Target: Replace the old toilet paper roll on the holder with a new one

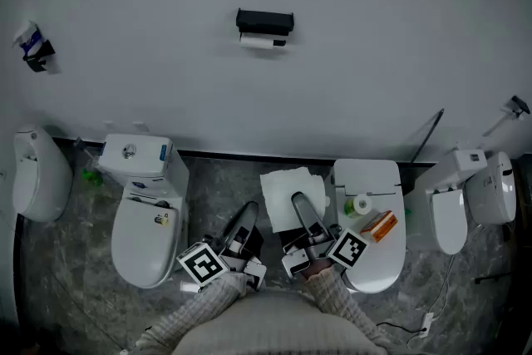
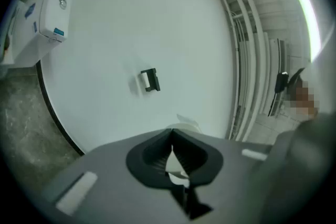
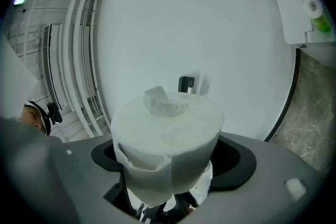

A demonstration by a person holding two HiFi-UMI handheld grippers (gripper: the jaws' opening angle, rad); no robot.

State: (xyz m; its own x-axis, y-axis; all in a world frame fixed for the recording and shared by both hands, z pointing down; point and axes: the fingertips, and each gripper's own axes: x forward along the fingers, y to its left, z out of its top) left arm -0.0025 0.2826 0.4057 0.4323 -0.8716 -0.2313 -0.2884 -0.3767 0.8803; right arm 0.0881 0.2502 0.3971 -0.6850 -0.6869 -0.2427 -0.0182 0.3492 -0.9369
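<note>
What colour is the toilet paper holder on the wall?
The holder is black, with a whitish roll beneath it; the head view shows it best.

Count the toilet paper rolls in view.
3: a full roll in the right gripper's jaws, a thin roll under the wall holder, and seemingly a small roll on the closed toilet lid. Others may be hidden.

no legible text anywhere; blue sticker [image 1: 165, 152] on toilet tank [image 1: 133, 160] too small to read
</note>
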